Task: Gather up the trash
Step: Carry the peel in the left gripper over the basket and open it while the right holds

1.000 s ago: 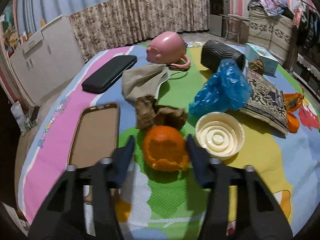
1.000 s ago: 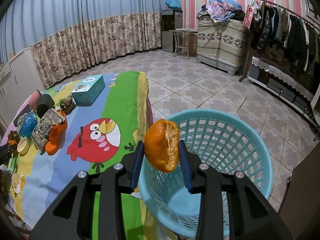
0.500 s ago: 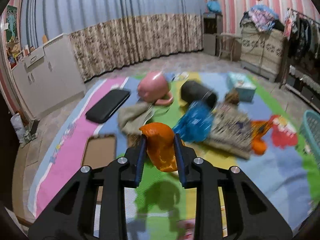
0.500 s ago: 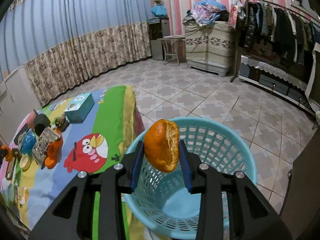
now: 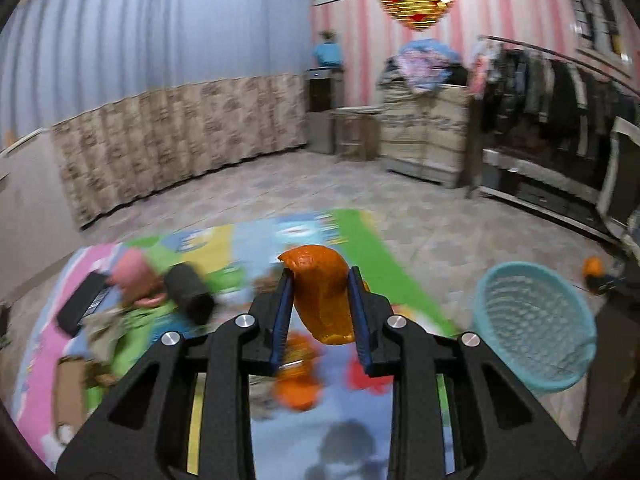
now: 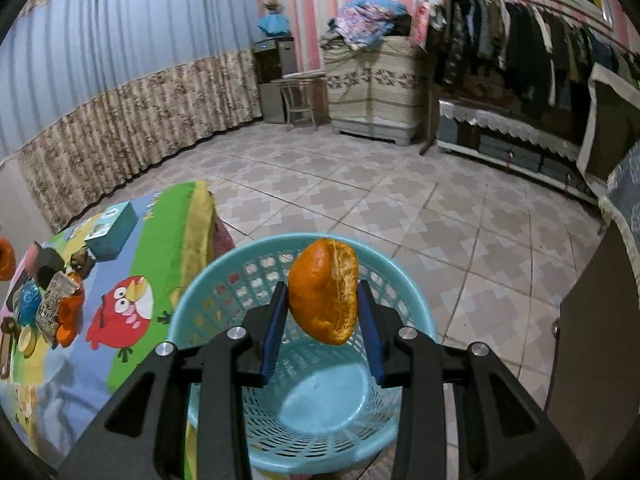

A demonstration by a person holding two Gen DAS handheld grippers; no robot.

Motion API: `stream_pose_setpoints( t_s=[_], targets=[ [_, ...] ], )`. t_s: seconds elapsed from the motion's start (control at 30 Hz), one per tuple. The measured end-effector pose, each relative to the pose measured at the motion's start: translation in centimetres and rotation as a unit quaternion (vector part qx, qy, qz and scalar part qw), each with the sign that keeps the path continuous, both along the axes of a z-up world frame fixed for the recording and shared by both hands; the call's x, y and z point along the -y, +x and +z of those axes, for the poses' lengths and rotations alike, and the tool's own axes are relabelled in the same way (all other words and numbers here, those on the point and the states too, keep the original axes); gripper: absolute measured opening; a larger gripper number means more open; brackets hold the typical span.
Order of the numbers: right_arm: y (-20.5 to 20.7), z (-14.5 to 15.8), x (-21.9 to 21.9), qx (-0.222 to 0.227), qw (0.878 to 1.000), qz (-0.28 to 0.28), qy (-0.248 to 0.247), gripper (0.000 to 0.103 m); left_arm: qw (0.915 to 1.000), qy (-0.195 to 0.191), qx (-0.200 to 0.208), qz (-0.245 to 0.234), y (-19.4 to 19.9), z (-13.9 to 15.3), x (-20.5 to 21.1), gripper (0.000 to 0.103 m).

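Note:
My left gripper [image 5: 320,312] is shut on a piece of orange peel [image 5: 320,292], lifted above the colourful tablecloth [image 5: 352,424]. The teal laundry basket [image 5: 532,328] stands on the floor to its right in the left wrist view. My right gripper [image 6: 322,320] is shut on another orange peel [image 6: 324,290], held over the open mouth of the basket [image 6: 208,280]. The basket's inside looks bare. More orange scraps [image 5: 298,384] lie on the table under the left gripper.
On the table lie a pink mug [image 5: 136,276], a black cylinder [image 5: 188,292], a dark phone [image 5: 80,308], a blue plastic bag [image 6: 28,304], a patterned packet [image 6: 54,308] and a teal box [image 6: 114,232]. Tiled floor [image 6: 400,208] spreads behind; a clothes rack [image 6: 520,44] stands right.
The left gripper closed on the peel, lifted it off the table and swung right toward the basket. The right gripper carried its peel further over the basket's mouth.

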State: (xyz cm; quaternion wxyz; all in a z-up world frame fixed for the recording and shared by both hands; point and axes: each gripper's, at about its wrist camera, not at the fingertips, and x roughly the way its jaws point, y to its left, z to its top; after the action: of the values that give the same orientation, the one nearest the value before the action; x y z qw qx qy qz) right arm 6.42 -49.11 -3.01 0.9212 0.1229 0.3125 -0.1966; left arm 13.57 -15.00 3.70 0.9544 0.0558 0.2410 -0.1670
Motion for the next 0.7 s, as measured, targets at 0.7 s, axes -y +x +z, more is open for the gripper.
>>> stream_pose_setpoints(
  t_s=[0.7],
  targets=[
    [0.0, -2.4, 4.1, -0.01, 0.999, -0.044, 0.026, 0.035, 0.9844, 0.025, -0.054, -0.166, 0.3, -6.4, 20.6, 0.028]
  ],
)
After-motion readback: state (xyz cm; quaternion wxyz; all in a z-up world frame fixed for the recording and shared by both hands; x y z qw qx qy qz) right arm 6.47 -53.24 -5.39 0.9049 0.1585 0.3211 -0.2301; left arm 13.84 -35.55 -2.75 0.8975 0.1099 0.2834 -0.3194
